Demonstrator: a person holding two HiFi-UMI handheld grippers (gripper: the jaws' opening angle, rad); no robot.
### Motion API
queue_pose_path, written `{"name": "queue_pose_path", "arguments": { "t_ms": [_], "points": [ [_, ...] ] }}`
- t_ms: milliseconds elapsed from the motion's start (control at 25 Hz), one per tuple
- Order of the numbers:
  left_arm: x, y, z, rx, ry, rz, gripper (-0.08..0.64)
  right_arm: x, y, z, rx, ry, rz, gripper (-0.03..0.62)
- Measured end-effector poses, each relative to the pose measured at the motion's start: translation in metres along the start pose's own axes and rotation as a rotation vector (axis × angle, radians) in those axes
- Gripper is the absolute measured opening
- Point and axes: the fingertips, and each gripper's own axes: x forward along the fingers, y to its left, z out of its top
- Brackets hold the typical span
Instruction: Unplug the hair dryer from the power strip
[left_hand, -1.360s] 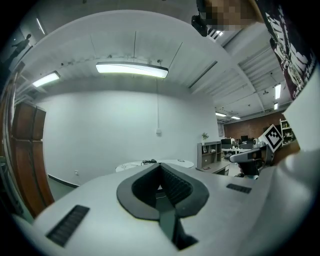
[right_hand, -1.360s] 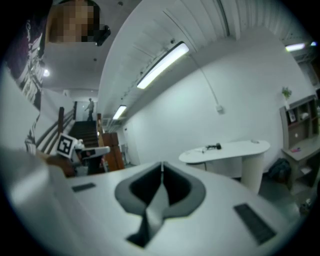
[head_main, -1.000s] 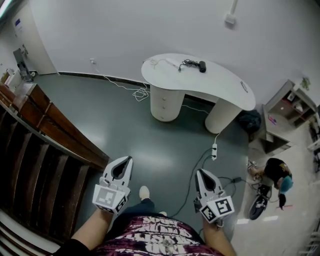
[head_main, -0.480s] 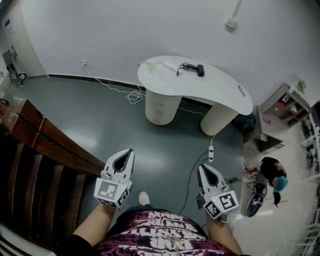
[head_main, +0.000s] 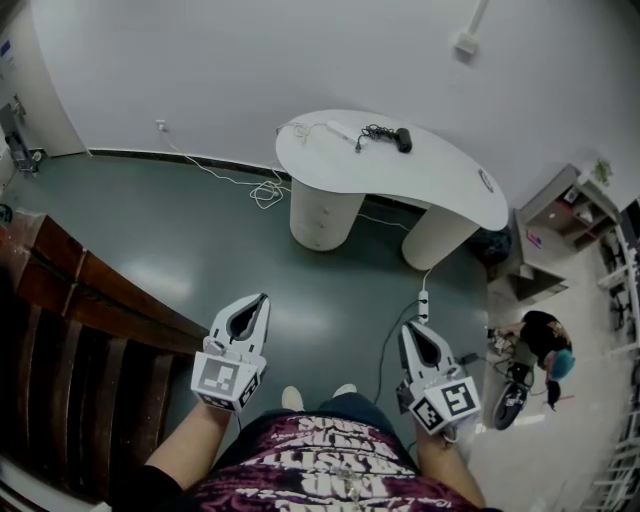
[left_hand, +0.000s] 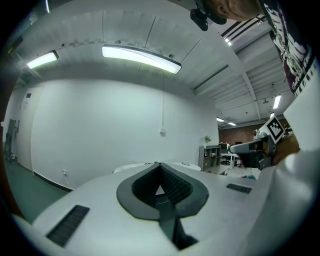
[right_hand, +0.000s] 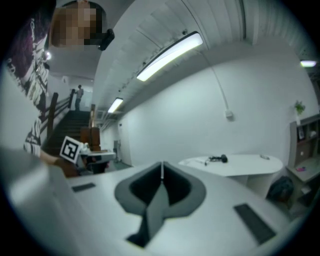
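A black hair dryer (head_main: 403, 138) with its coiled black cord (head_main: 378, 130) lies on the far side of a white curved table (head_main: 440, 185). A slim white power strip (head_main: 339, 127) lies beside it on the tabletop; the plug is too small to make out. Both grippers are held low in front of me, far short of the table. My left gripper (head_main: 262, 298) is shut and empty, and my right gripper (head_main: 410, 326) is shut and empty too. In the right gripper view the hair dryer (right_hand: 223, 159) shows beyond the closed tips (right_hand: 162, 164). The left gripper view shows closed tips (left_hand: 158, 164) against the white wall.
A second white power strip (head_main: 423, 305) with cables lies on the green floor ahead of my right gripper. A wooden stair railing (head_main: 90, 290) runs along the left. At right a person (head_main: 548, 340) crouches by a small bike (head_main: 512, 392), near a shelf unit (head_main: 570, 215).
I have walked forward: the stair railing has slid back and left in the head view. Both grippers stayed shut and kept their pose in front of me.
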Motion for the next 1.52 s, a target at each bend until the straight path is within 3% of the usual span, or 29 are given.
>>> {"name": "queue_pose_path", "arguments": {
  "t_ms": [600, 880, 1160, 1520],
  "points": [
    [0.061, 0.006, -0.005, 0.018, 0.043, 0.012, 0.017, 0.051, -0.048, -0.018, 0.061, 0.029, 0.029, 0.035],
    [0.122, 0.019, 0.021, 0.029, 0.007, 0.048, 0.017, 0.086, -0.095, 0.013, 0.068, -0.023, 0.050, 0.035],
    [0.175, 0.005, 0.036, 0.059, -0.004, 0.039, 0.017, 0.099, -0.132, 0.033, 0.092, -0.087, 0.105, 0.035],
    [0.212, -0.007, 0.031, 0.063, 0.011, 0.040, 0.017, 0.111, -0.170, 0.033, 0.098, -0.087, 0.128, 0.035]
  ]
}}
